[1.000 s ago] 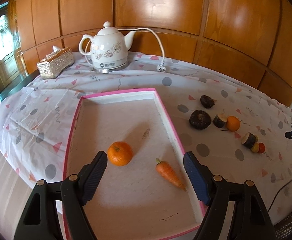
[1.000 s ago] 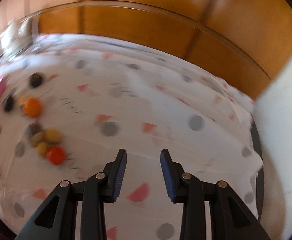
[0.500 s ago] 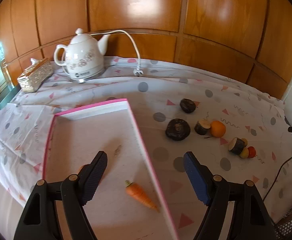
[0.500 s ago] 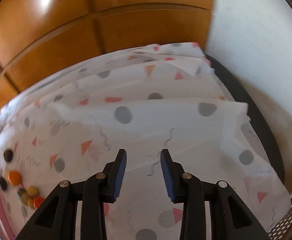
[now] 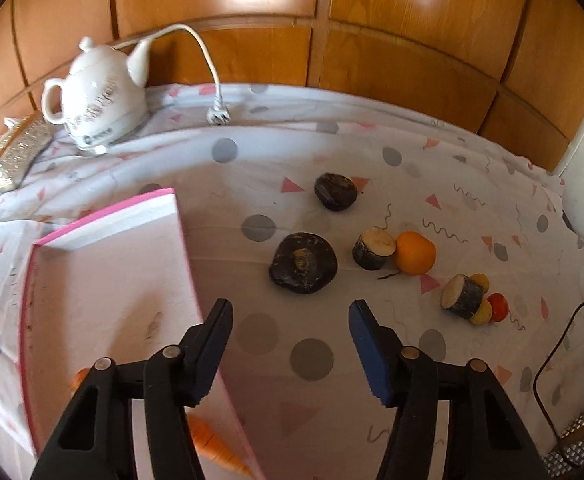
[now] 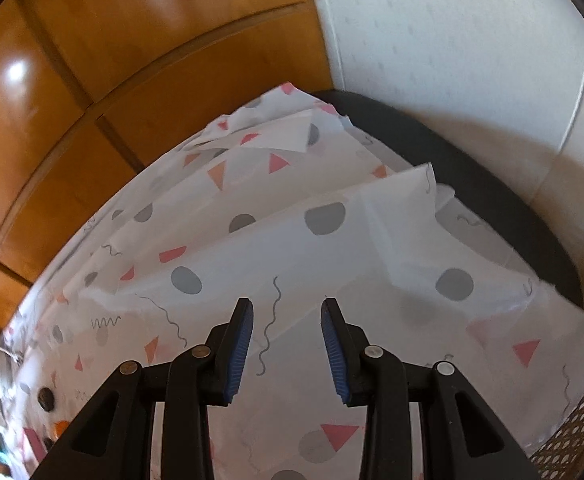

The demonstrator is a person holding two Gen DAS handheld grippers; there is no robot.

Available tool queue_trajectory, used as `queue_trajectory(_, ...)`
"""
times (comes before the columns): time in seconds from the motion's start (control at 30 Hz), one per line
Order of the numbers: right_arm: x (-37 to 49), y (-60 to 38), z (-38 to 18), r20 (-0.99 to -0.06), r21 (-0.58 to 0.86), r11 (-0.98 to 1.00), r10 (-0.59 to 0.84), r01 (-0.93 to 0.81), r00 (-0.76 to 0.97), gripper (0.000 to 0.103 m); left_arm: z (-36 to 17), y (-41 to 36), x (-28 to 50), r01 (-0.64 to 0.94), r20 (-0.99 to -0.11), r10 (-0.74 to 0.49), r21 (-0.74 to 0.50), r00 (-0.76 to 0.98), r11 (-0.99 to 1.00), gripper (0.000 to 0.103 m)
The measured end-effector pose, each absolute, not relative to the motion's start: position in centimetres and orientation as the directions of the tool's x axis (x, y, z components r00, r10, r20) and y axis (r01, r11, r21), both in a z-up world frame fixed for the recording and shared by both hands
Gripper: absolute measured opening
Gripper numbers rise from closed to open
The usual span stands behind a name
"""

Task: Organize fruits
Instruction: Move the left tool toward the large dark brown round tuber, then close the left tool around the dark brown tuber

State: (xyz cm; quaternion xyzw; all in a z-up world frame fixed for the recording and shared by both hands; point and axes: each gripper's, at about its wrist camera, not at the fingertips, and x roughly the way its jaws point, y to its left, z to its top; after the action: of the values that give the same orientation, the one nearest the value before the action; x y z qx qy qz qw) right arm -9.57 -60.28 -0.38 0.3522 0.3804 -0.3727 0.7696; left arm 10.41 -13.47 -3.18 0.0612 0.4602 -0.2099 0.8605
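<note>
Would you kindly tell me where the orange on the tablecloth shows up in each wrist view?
Left wrist view: the orange sits right of centre, touching a cut dark piece.
Right wrist view: only an orange sliver at the bottom-left edge, probably the same fruit.
Shared landmark: the patterned tablecloth against the wood-panelled wall.

The kettle (image 5: 99, 104) carries a small dark logo and gold print, both too blurred to read.
</note>
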Motion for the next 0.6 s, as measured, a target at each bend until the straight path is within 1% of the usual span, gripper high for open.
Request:
queue_trajectory(0.2,-9.7,-60.6,-0.8,-0.853,0.282,0.458,-0.283,0.843,0.439,0.036,-4.2,-15.3,12.7,0.411,-0.835,-0.292,-0.088,0.466,0.907,0.061)
queue_trajectory(0.33,-9.5,-60.4,-0.9,-0.856,0.278,0.465,-0.278,0.841,0.437,0.036,-5.1,-16.2,13.9,0.407,-0.847,-0.273,-0.074,0.457,0.910,0.064)
queue_trajectory(0.57,-9.1,-60.3,-1.1,-0.858,0.276,0.476,-0.270,0.835,0.437,0.036,-7.0,-17.2,16.0,0.386,-0.869,-0.246,-0.070,0.428,0.920,0.064)
queue_trajectory(0.6,-9.0,-60.3,-1.1,-0.859,0.275,0.480,-0.267,0.833,0.437,0.036,-7.4,-17.2,16.3,0.382,-0.876,-0.251,-0.084,0.412,0.920,0.061)
